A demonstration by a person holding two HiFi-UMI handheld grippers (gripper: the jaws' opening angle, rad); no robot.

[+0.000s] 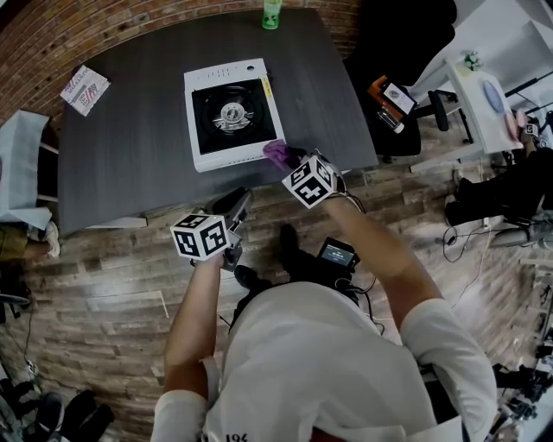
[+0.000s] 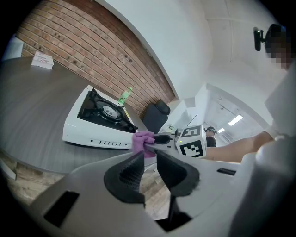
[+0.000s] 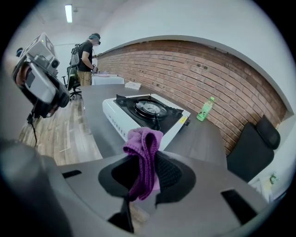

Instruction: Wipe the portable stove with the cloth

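The white portable stove [image 1: 229, 121] with a black burner top sits on the dark table [image 1: 130, 164]. My right gripper [image 1: 289, 157] is shut on a purple cloth [image 1: 276, 153], held at the stove's near right corner; whether the cloth touches the stove is unclear. In the right gripper view the cloth [image 3: 144, 143] hangs folded between the jaws, with the stove [image 3: 143, 113] just ahead. My left gripper [image 1: 240, 200] hovers off the table's near edge, jaws nearly together with nothing between them. Its own view [image 2: 149, 156] shows the stove [image 2: 99, 125] and cloth [image 2: 144, 140] beyond.
A green bottle [image 1: 271, 13] stands at the table's far edge behind the stove. A printed packet [image 1: 85, 89] lies at the far left corner. A black chair [image 1: 393, 43] stands right of the table. A person [image 3: 88, 55] stands far off by another table.
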